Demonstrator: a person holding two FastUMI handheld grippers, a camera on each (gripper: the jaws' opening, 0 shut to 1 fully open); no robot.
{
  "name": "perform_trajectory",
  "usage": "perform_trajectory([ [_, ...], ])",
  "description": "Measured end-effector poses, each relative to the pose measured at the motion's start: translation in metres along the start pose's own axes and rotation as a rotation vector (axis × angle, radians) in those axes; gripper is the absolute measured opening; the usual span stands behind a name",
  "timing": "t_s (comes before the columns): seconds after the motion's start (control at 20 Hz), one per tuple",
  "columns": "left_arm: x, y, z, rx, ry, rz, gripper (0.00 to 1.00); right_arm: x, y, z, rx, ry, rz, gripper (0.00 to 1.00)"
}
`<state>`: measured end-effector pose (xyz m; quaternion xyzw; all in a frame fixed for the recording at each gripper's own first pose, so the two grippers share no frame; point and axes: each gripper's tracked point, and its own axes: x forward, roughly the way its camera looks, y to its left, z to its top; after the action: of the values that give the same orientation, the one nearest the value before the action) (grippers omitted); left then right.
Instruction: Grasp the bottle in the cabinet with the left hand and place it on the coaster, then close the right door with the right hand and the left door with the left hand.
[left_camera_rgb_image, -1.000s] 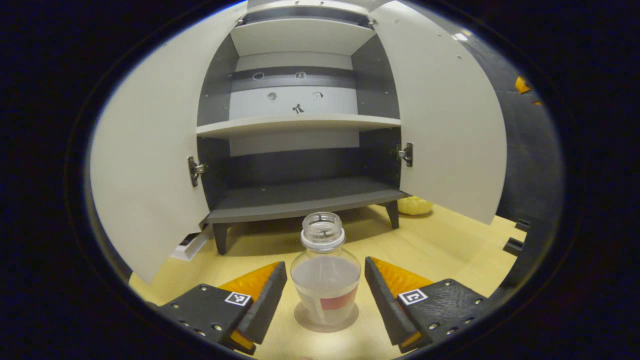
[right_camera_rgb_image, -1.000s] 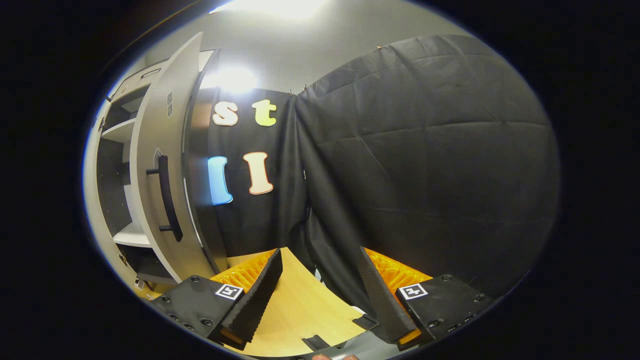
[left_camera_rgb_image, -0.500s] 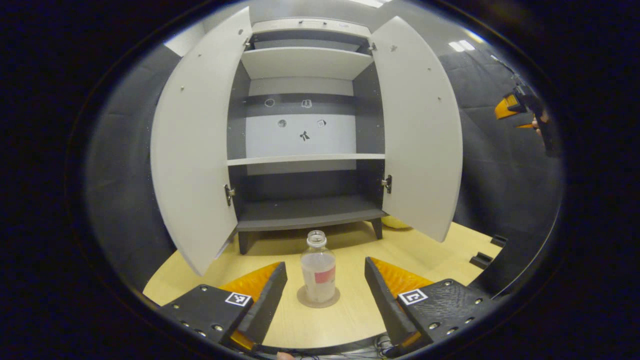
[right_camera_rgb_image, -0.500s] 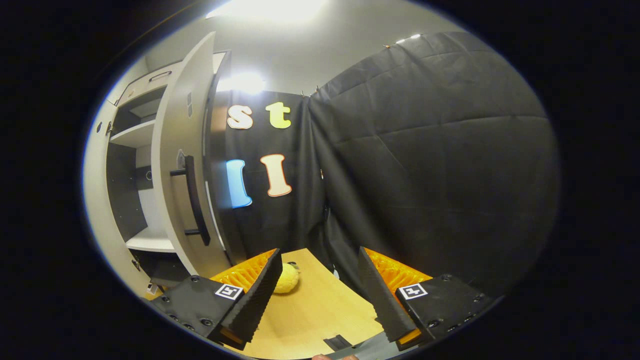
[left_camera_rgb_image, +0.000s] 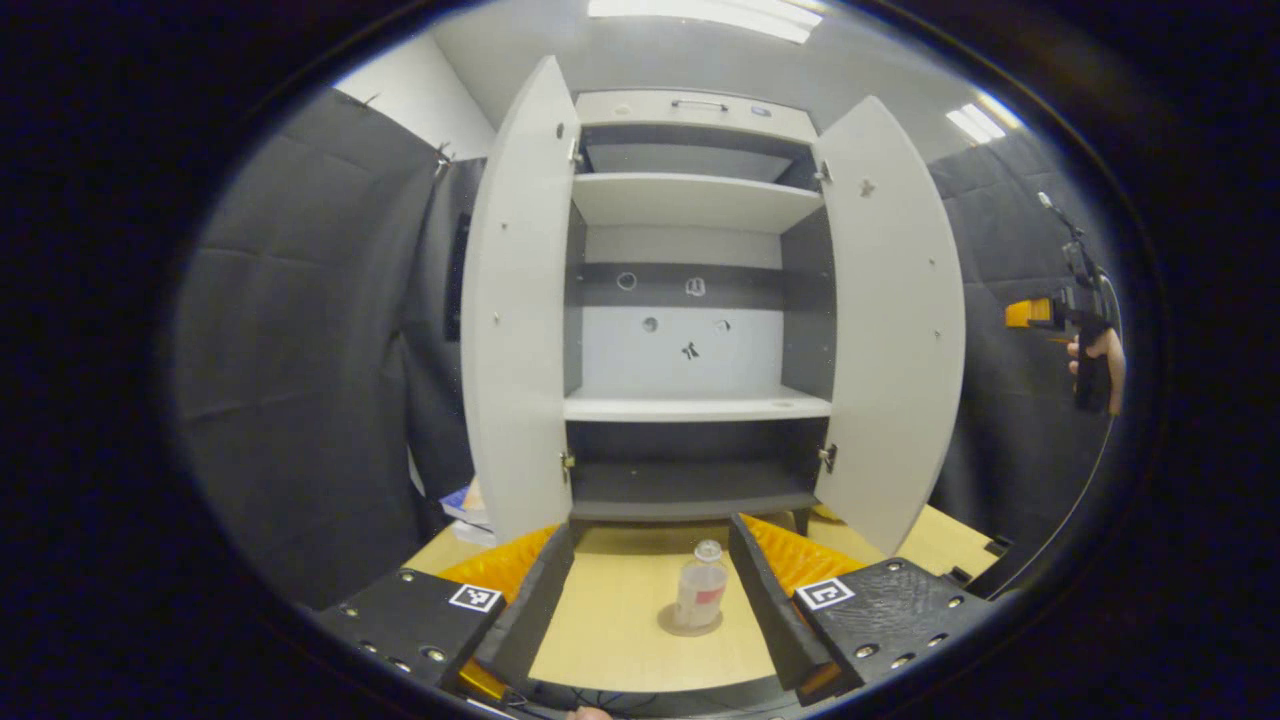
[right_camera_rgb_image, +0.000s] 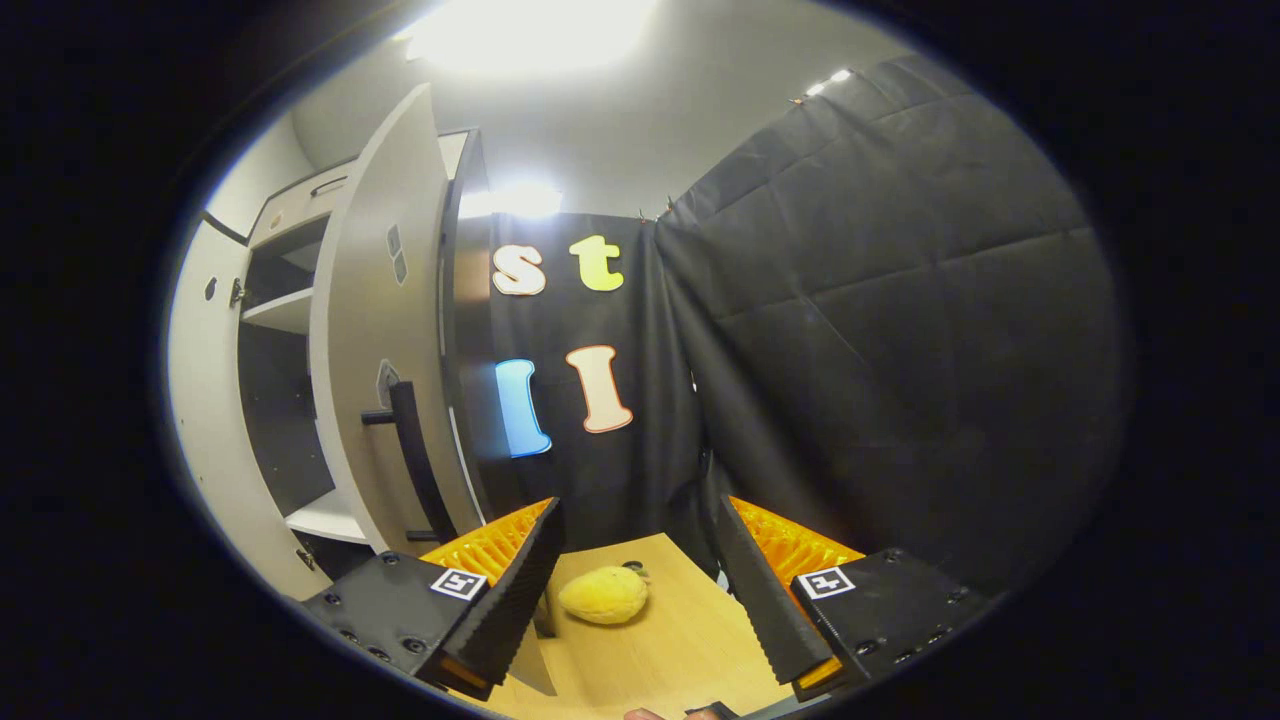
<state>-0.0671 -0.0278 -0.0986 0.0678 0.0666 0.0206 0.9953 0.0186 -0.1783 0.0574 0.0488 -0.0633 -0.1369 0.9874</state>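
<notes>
Your left gripper (left_camera_rgb_image: 650, 600) has its jaws spread wide and holds nothing. Straight ahead of them, framed in the gap but well clear of both fingers, the bottle (left_camera_rgb_image: 699, 598) stands upright on the round coaster (left_camera_rgb_image: 689, 622) on the tabletop (left_camera_rgb_image: 620, 640). It is clear, with a pale cap and a red patch on its label. Beyond the bottle, farther out along the line of your jaws, the cabinet (left_camera_rgb_image: 695, 300) stands with both doors swung open: the left door (left_camera_rgb_image: 515, 310) above your left finger, the right door (left_camera_rgb_image: 892, 330) above your right finger. The shelves look bare, though the back panel carries a few small marks too small to make out.

Off to the right of those jaws, past the open right door, your other hand (left_camera_rgb_image: 1095, 360) holds the right gripper up in the air in front of the black curtain.

Your right gripper (right_camera_rgb_image: 635, 600) also has its jaws wide apart with nothing between the fingers. Just ahead of them, in the gap, a yellow plush toy (right_camera_rgb_image: 604, 594) lies on the tabletop. Up and to the left of your left finger you see the right door's outer face, edge-on, with its dark bar handle (right_camera_rgb_image: 415, 460), apart from the jaws.
</notes>
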Motion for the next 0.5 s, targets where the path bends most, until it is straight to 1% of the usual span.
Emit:
perform_trajectory([
  [0.05,-0.005,0.006,0.017,0.014,-0.016,0.04,0.96,0.004,0.002,0.005,-0.001,-0.004,0.021,0.97],
  [0.1,-0.011,0.005,0.03,0.022,-0.029,0.064,0.96,0.006,0.007,0.014,0.002,-0.014,0.045,0.99],
  [0.15,-0.014,0.004,0.043,0.023,-0.034,0.082,0.84,0.01,0.01,0.022,0.007,-0.027,0.067,0.97],
  [0.2,-0.013,0.003,0.053,0.013,-0.035,0.107,0.97,0.014,0.01,0.028,0.011,-0.04,0.088,0.95],
  [0.25,-0.008,0.0,0.064,-0.014,-0.036,0.132,0.9,0.019,0.011,0.032,0.014,-0.047,0.105,0.95],
  [0.3,-0.005,-0.005,0.074,-0.046,-0.042,0.141,0.98,0.024,0.011,0.032,0.017,-0.043,0.12,0.96],
  [0.35,0.0,-0.011,0.086,-0.069,-0.049,0.148,0.98,0.029,0.014,0.029,0.024,-0.028,0.143,0.94],
  [0.4,0.004,-0.014,0.094,-0.078,-0.054,0.15,0.98,0.035,0.019,0.028,0.032,-0.016,0.173,0.94],
  [0.45,0.009,-0.017,0.105,-0.077,-0.066,0.153,0.98,0.042,0.022,0.027,0.043,-0.005,0.196,0.96],
  [0.5,0.014,-0.017,0.113,-0.074,-0.076,0.16,0.9,0.046,0.024,0.027,0.065,0.005,0.217,0.96],
])
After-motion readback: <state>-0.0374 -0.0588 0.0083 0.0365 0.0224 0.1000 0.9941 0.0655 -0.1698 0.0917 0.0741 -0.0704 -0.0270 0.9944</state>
